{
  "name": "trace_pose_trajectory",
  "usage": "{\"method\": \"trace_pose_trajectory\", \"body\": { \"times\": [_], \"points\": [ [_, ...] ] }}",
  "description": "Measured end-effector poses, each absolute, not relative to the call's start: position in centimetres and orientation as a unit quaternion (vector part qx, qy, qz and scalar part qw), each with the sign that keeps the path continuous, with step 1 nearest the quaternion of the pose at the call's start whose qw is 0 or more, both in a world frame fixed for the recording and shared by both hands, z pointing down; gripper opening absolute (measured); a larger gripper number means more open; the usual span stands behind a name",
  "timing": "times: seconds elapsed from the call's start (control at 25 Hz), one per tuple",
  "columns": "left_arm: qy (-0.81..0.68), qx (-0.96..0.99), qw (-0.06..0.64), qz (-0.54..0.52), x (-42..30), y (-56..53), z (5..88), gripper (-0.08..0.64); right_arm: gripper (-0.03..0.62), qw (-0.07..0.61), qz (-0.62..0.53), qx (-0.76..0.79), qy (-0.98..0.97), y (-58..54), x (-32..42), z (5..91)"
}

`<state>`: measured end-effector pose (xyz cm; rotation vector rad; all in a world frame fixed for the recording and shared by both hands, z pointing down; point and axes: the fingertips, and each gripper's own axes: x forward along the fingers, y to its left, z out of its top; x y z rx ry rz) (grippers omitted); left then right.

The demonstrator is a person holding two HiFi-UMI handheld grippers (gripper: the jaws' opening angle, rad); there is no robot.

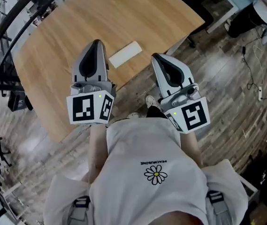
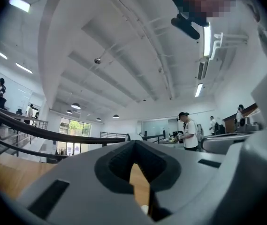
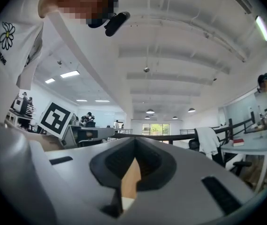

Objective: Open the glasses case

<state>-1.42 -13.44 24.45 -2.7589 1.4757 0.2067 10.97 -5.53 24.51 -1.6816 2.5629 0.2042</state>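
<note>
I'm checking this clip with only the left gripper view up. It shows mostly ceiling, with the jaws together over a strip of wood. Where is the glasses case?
Observer: In the head view, the flat cream rectangular glasses case lies on the light wooden table, between the tips of the two grippers.
Operator: Is it open yet?
Observer: No. It looks closed and lies flat, and neither gripper holds it.
Operator: What about the other gripper?
Observer: The right hand-held gripper has its jaws together with nothing between them. Its own view shows only table wood through the gap.
</note>
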Motion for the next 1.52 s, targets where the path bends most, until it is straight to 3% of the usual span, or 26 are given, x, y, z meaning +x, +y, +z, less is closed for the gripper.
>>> {"method": "trace_pose_trajectory", "body": {
  "times": [0.64,0.84,1.52],
  "points": [
    [0.626,-0.777,-0.009,0.073,-5.7,-14.4,25.9,0.018,0.008,-0.012,0.071,-0.367,0.928,-14.4,8.7,26.2],
    [0.592,-0.787,-0.037,0.168,-7.5,-14.9,24.5,0.02,0.008,0.029,0.0,-0.383,0.923,-15.9,6.0,26.5],
    [0.614,-0.785,-0.024,0.078,-5.2,-21.5,28.2,0.02,0.008,-0.011,0.022,-0.415,0.909,-21.0,6.2,28.1]
  ]
}}
